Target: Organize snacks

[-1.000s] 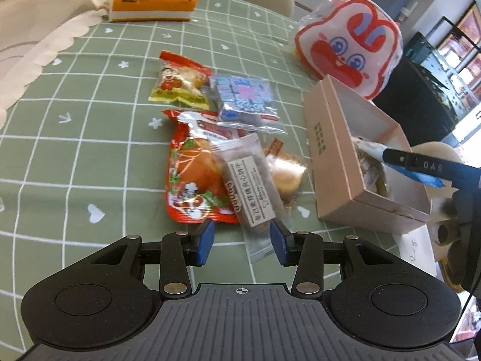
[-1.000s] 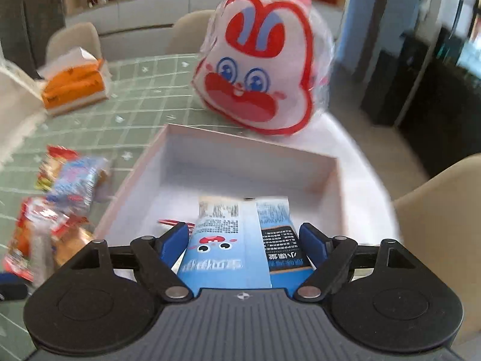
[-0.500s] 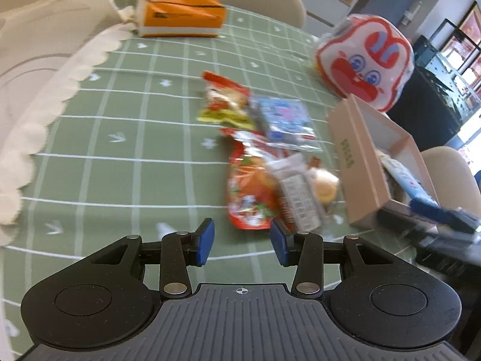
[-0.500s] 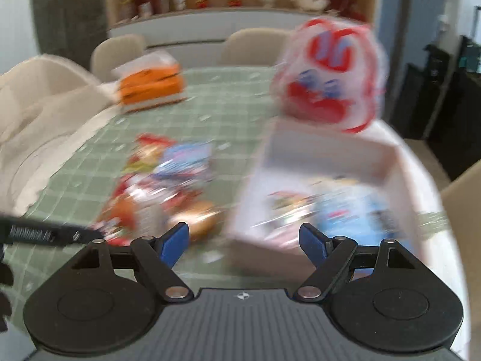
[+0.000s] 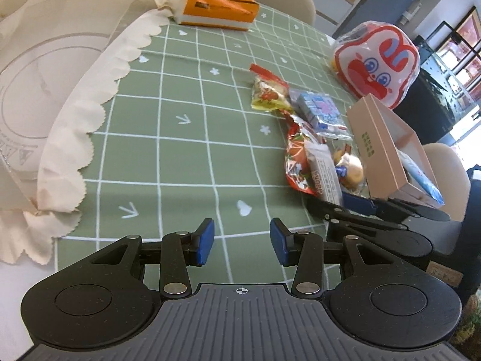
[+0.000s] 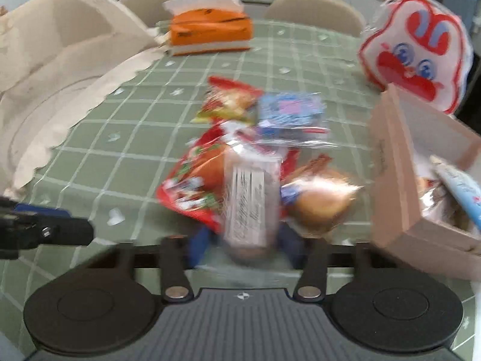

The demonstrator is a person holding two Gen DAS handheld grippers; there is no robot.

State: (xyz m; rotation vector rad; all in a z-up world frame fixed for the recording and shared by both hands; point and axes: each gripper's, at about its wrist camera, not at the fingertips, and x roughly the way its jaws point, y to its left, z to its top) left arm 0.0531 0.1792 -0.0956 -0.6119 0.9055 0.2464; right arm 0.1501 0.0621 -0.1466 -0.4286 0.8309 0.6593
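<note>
Right gripper, blurred, has just been closing its jaws around the near end of a clear, labelled snack packet; whether the pads press it is unclear. Left gripper hangs half open and empty over green gridded tablecloth. Packet's long axis runs away from the camera, beside the pink cardboard box.

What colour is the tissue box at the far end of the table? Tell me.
The tissue box is orange with a white base band, clearest in the left wrist view.
</note>
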